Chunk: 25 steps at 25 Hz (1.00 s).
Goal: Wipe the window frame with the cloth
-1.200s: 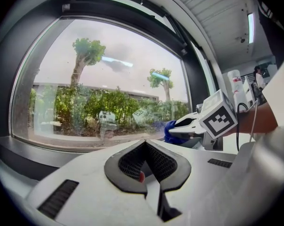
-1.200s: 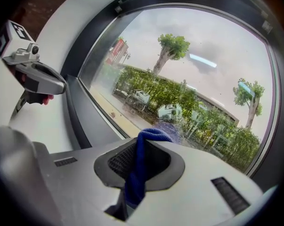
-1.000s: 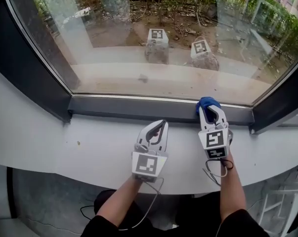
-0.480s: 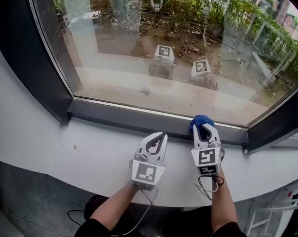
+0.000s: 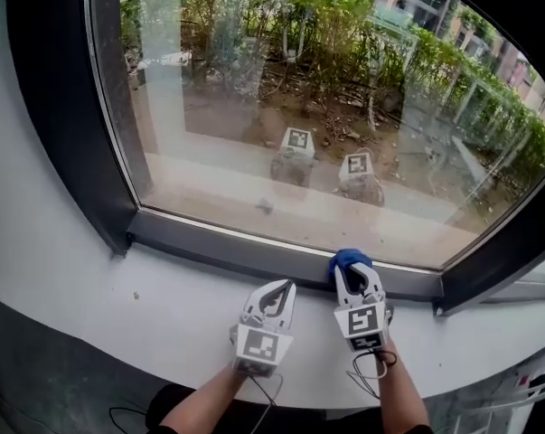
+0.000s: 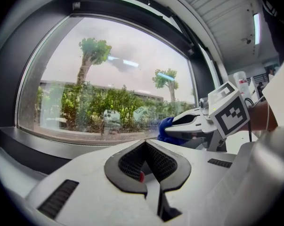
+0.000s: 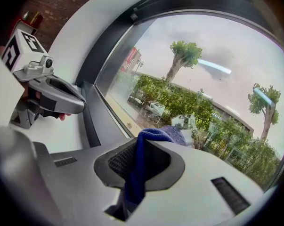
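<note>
Head view: right tongs [image 5: 353,279] are gripping the cloth [image 5: 346,259] at the frame [image 5: 209,242]; left tongs [image 5: 282,289] are lying closed, empty, over the sill [image 5: 118,307].

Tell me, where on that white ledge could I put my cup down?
The widest bare stretch of the white ledge runs from the left gripper to the left corner of the window frame. A shorter one lies beyond the right gripper. The middle is crowded: both grippers side by side, the right holding the blue cloth at the frame.
</note>
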Motion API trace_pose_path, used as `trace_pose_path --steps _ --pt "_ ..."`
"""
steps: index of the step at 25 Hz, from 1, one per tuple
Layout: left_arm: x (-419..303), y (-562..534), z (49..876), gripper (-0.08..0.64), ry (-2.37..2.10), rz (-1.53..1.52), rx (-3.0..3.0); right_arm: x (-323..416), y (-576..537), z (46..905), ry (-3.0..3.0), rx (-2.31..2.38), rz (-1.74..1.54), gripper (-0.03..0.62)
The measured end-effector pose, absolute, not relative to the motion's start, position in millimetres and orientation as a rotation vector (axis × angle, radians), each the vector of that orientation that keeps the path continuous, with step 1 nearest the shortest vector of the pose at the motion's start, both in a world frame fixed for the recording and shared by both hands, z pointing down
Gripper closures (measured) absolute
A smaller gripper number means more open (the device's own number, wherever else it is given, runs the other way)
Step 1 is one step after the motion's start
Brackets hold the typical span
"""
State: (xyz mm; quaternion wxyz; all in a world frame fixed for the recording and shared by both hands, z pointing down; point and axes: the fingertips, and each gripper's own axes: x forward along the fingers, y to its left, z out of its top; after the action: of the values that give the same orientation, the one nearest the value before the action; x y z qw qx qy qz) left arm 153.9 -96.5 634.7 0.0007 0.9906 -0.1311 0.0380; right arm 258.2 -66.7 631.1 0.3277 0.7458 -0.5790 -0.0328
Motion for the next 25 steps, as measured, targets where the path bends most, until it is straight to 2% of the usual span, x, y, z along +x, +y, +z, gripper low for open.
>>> trace_pose_path --steps 10,15,25 --pt "151 -96 636 0.555 -0.436 0.105 3.087 246 -75 625 -1.551 1.988 -0.012 0.569" --pt "147 -98 634 0.555 -0.445 0.085 3.097 242 -85 631 -1.545 1.914 -0.111 0.569" --pt "137 -109 621 0.555 -0.465 0.018 3.078 214 -115 633 -1.598 1.9 -0.105 0.569"
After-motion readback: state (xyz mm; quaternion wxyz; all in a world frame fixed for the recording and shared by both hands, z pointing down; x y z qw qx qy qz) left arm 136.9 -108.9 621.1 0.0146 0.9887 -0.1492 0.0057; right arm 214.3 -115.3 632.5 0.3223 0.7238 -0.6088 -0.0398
